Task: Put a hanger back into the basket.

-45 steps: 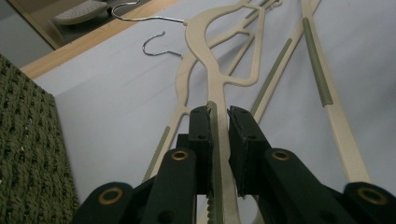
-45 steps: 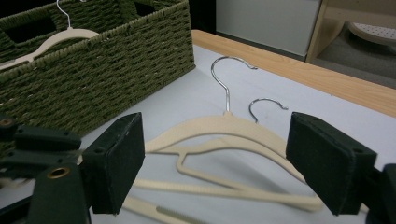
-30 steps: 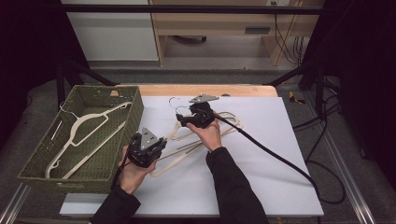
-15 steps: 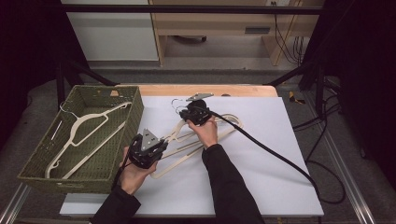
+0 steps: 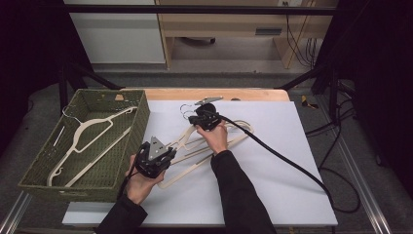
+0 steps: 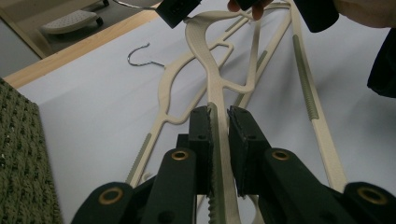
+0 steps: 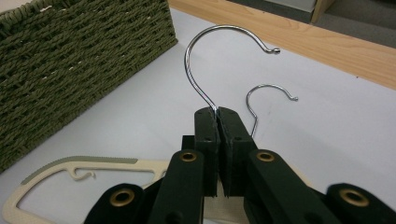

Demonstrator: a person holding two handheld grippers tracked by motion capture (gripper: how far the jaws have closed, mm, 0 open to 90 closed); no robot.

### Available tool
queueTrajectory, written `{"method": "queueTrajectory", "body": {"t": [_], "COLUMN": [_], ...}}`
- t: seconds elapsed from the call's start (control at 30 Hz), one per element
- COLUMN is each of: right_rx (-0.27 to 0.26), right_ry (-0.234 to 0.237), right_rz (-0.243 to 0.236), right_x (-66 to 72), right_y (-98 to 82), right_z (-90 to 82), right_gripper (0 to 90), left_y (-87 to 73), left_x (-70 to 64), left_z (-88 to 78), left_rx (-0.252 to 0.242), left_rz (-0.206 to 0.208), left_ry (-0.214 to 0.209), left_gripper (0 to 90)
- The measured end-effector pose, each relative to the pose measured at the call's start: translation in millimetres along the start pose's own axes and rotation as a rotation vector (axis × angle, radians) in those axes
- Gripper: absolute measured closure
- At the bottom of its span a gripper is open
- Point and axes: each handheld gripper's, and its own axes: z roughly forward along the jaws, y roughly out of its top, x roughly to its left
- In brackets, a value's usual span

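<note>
On the white bench (image 5: 272, 161) lies a small pile of cream hangers. The top hanger (image 6: 211, 88) is held at two places. The left gripper (image 5: 155, 157), at the near left of the pile, has its jaws closed on one long arm of this hanger; in the left gripper view the cream bar passes straight between the two pads. The right gripper (image 5: 203, 117), at the far end of the pile, has just been closing its jaws, and now they are shut on the neck of the chrome hook (image 7: 212, 56), which curves up out of them in the right gripper view.

The long axis of the held hanger runs from the near left to the far right, from one gripper to the other. The green basket (image 5: 127, 138) stands to the left of both grippers, just beside the pile, and already contains one hanger (image 5: 90, 129). The left gripper is the nearer one to it. So I judge that the coming move is a lift and a carry to the left, over the basket wall, with both ends rising together.

A second hook (image 7: 266, 95) lies just behind the held one, and the arms of the lower hangers cross under the top one. I cannot tell how many hangers are in the pile, or whether some of them are caught together.
</note>
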Motion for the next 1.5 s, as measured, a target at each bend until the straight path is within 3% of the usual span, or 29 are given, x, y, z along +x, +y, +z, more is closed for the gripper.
{"method": "queueTrajectory", "body": {"t": [0.23,0.33,0.37,0.47,0.5,0.57,0.63,0.77,0.87,0.9,0.97,1.03,1.07,1.13,1.23,1.27,1.3,1.5], "right_rx": [0.004,-0.017,-0.033,-0.047,-0.056,-0.061,-0.074,-0.085,-0.1,-0.1,-0.118,-0.124,-0.13,-0.137,-0.145,-0.145,-0.152,-0.172], "right_ry": [-0.01,-0.029,-0.031,-0.031,-0.022,-0.024,-0.019,-0.014,-0.008,-0.008,0.004,0.004,0.009,0.013,0.016,0.016,0.016,0.015], "right_rz": [-0.001,-0.027,-0.037,-0.053,-0.062,-0.064,-0.079,-0.083,-0.091,-0.091,-0.098,-0.095,-0.105,-0.108,-0.127,-0.127,-0.114,-0.128], "right_x": [2.3,6.0,7.9,9.6,11.2,12.3,13.2,13.5,13.5,13.5,13.1,13.5,14.2,14.7,17.9,17.9,18.2,21.1], "right_y": [1.1,0.4,-0.6,-2.7,-5.9,-7.6,-12.4,-17.7,-20.2,-20.2,-21.7,-22.0,-23.0,-23.3,-25.4,-25.4,-26.0,-27.6], "right_z": [-6.0,-10.2,-13.2,-15.6,-16.6,-16.9,-17.3,-18.8,-22.1,-22.1,-27.3,-28.2,-31.6,-32.4,-37.7,-37.7,-39.5,-54.7], "right_gripper": [89.5,89.7,89.8,89.7,89.8,89.7,89.7,89.7,89.7,89.7,89.7,89.7,89.7,89.6,89.6,89.6,89.6,88.1], "left_y": [-1.7,-3.7,-5.3,-6.6,-6.2,-4.8,-0.5,3.9,7.0,7.0,9.0,10.1,12.0,13.1,14.6,15.0,15.5,16.6], "left_x": [-0.8,1.0,3.0,5.5,6.8,9.4,13.8,19.3,26.4,26.4,28.8,28.9,29.3,29.3,28.6,28.0,26.6,23.0], "left_z": [3.1,6.1,9.7,13.3,14.3,15.9,21.0,32.2,51.6,51.6,62.6,66.5,71.2,74.2,77.9,78.0,77.5,70.1], "left_rx": [0.009,0.037,0.057,0.058,0.056,0.039,0.026,0.03,0.063,0.063,0.075,0.076,0.08,0.078,0.084,0.083,0.083,0.056], "left_rz": [-0.006,-0.014,-0.032,-0.053,-0.062,-0.085,-0.108,-0.138,-0.16,-0.16,-0.202,-0.207,-0.22,-0.226,-0.241,-0.24,-0.24,-0.26], "left_ry": [-0.002,-0.027,-0.053,-0.067,-0.077,-0.095,-0.107,-0.149,-0.199,-0.199,-0.233,-0.242,-0.263,-0.275,-0.315,-0.33,-0.337,-0.335], "left_gripper": [79.7,79.5,79.1,77.1,67.9,62.9,49.1,45.4,46.7,48.3,50.0,51.8,57.6,59.3,74.5,74.5,80.7,84.2]}}
